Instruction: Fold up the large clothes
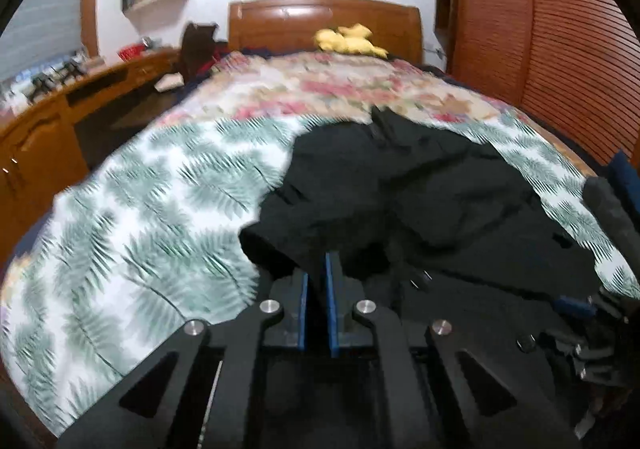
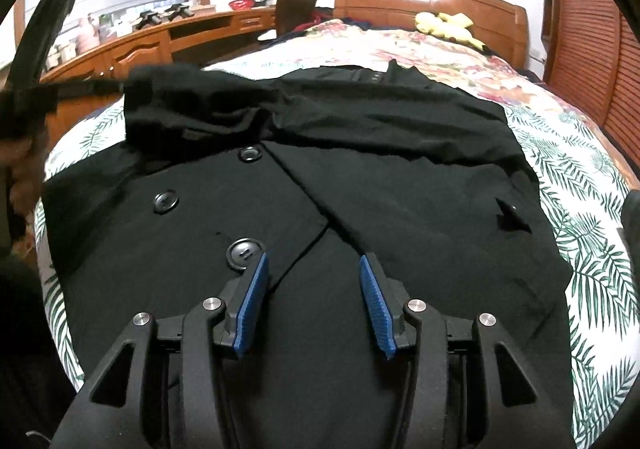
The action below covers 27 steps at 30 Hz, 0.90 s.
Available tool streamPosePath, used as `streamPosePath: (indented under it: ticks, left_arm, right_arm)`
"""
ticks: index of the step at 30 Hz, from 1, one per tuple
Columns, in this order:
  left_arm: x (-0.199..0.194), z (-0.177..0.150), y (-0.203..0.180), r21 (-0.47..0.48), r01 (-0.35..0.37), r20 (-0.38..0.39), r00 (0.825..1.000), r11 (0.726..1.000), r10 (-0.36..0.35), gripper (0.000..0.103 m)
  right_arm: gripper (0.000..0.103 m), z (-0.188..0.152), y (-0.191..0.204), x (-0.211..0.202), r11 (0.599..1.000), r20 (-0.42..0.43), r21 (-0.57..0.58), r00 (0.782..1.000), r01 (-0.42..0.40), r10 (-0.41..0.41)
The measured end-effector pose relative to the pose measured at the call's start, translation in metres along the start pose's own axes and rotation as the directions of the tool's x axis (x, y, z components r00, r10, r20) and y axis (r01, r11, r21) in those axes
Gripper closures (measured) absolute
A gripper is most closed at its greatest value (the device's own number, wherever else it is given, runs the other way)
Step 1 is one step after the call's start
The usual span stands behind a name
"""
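Note:
A large black coat (image 2: 400, 185) with big buttons (image 2: 245, 252) lies spread on the bed, collar toward the headboard. My right gripper (image 2: 314, 259) hovers over the coat's front near the lowest button, its blue pads (image 2: 252, 301) apart with nothing between them. My left gripper (image 1: 318, 269) is shut on a fold of the coat's black fabric (image 1: 280, 233) at the coat's left side. In the right wrist view that part, a sleeve (image 2: 176, 97), is lifted off the bed and bunched at the upper left.
The bed has a palm-leaf sheet (image 1: 140, 217) and a floral quilt (image 1: 320, 85) farther back, with a yellow soft toy (image 1: 348, 39) by the wooden headboard (image 1: 324, 19). A wooden desk (image 2: 132, 45) runs along the left. Louvred wardrobe doors (image 1: 540, 29) stand at the right.

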State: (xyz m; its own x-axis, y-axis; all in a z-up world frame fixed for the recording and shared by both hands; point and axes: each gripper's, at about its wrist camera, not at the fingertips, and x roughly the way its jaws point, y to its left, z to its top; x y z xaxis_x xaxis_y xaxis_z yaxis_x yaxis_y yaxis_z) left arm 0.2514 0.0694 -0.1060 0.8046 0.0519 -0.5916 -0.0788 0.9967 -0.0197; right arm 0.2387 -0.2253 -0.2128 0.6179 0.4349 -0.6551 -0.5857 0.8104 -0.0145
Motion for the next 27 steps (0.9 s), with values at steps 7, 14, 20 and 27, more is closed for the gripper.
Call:
streamPosePath:
  ticks: [7, 14, 20, 27]
  left_arm:
    - [-0.003, 0.019, 0.037, -0.018, 0.000, -0.029, 1.000, 1.000, 0.000, 0.096]
    - [-0.007, -0.007, 0.040, -0.022, 0.063, -0.083, 0.994, 0.998, -0.064, 0.084]
    - [0.001, -0.025, 0.032, -0.036, 0.109, -0.123, 0.986, 0.993, -0.113, 0.081]
    - [0.019, -0.027, 0.022, -0.015, 0.095, -0.147, 0.984, 0.995, -0.096, 0.081]
  right_arm:
    - [0.055, 0.001, 0.004, 0.002, 1.000, -0.004, -0.024, 1.000, -0.003, 0.003]
    - [0.055, 0.002, 0.003, 0.002, 1.000, -0.005, -0.021, 1.000, -0.008, 0.008]
    - [0.055, 0.001, 0.002, 0.001, 1.000, -0.003, -0.021, 1.000, -0.013, 0.013]
    - [0.055, -0.001, 0.003, 0.000, 0.999, -0.003, -0.033, 1.000, -0.009, 0.009]
